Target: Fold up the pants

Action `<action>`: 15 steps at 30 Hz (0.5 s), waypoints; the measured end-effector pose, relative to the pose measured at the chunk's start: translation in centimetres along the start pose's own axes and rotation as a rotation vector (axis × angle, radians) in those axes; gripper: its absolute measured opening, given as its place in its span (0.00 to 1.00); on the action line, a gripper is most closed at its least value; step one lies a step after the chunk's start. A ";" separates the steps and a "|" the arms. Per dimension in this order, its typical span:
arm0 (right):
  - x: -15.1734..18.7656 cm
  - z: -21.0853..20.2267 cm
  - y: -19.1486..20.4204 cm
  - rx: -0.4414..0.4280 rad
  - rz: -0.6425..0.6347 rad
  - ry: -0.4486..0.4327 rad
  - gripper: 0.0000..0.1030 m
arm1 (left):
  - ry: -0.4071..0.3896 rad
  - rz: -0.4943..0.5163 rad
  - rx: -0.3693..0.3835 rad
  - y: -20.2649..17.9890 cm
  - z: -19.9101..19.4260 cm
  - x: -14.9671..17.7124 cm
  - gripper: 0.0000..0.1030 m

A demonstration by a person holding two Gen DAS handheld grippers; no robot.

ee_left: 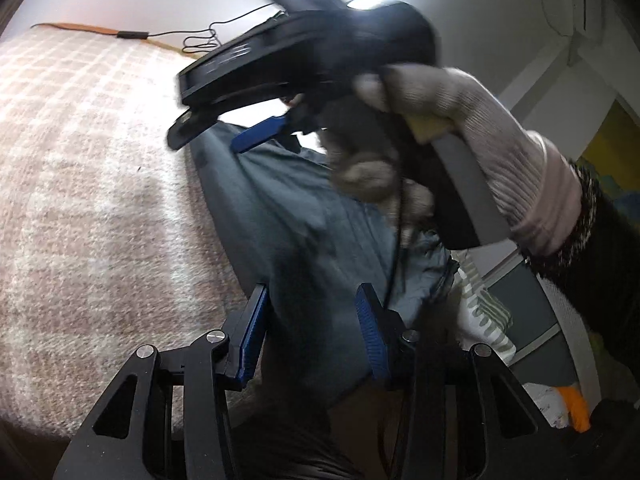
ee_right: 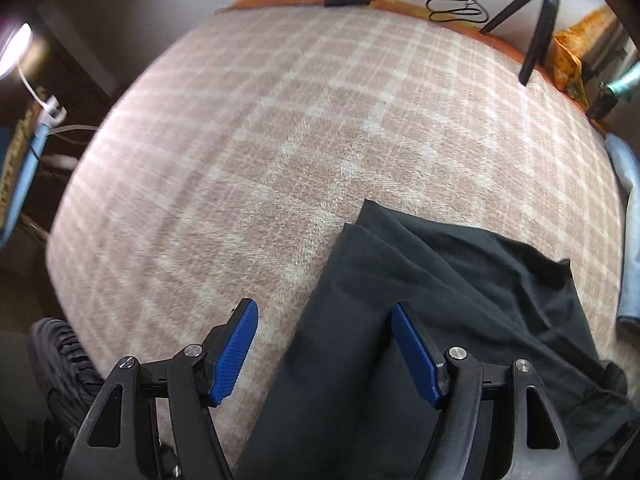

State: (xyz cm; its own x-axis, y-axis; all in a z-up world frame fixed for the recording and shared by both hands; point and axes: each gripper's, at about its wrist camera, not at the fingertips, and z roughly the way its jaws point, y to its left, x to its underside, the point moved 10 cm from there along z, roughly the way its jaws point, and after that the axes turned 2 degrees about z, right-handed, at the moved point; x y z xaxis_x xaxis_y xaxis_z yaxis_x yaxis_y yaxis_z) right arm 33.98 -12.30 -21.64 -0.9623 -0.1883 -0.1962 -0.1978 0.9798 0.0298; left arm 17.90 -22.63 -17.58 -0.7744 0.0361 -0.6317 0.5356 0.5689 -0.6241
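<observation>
Dark grey pants [ee_left: 280, 208] lie crumpled on a pink plaid blanket [ee_left: 88, 200]. My left gripper [ee_left: 312, 288] points along them. Its blue pads [ee_left: 252, 332] stand partly apart with the fabric running between them, and their ribbed faces stay bare. Above the far end of the pants a gloved hand [ee_left: 460, 128] holds my right gripper [ee_left: 216, 136], which is blurred. In the right wrist view the pants [ee_right: 440, 280] look almost black. My right gripper [ee_right: 323, 306] hangs open over their left edge, one finger above the blanket [ee_right: 280, 120] and the other above the cloth, gripping nothing.
A black tripod [ee_right: 536, 24] and a looped cable [ee_right: 452, 4] stand at the blanket's far edge. A light blue garment [ee_right: 628, 240] lies along the right edge. A black ribbed item [ee_right: 64, 356] sits off the near left corner. A striped cloth [ee_left: 484, 312] shows beside the pants.
</observation>
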 end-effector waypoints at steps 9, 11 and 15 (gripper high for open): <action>-0.4 1.9 0.0 0.081 -0.034 0.075 0.60 | 0.001 0.043 -0.001 -1.3 0.6 -0.2 0.40; -0.7 1.6 -0.6 0.086 -0.034 0.063 0.33 | -0.001 0.049 -0.003 -1.4 0.6 -0.3 0.40; -0.9 0.9 -2.0 0.044 -0.009 0.040 0.12 | -0.006 0.022 -0.044 -0.2 0.1 -0.3 0.54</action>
State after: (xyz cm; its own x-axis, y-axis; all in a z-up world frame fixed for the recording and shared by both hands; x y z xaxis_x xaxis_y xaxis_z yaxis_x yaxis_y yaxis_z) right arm 35.35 -14.00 -22.37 -0.9674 -0.1990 -0.1567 -0.1991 0.9799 -0.0155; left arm 18.04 -22.87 -17.28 -0.7605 0.0435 -0.6478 0.5366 0.6039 -0.5894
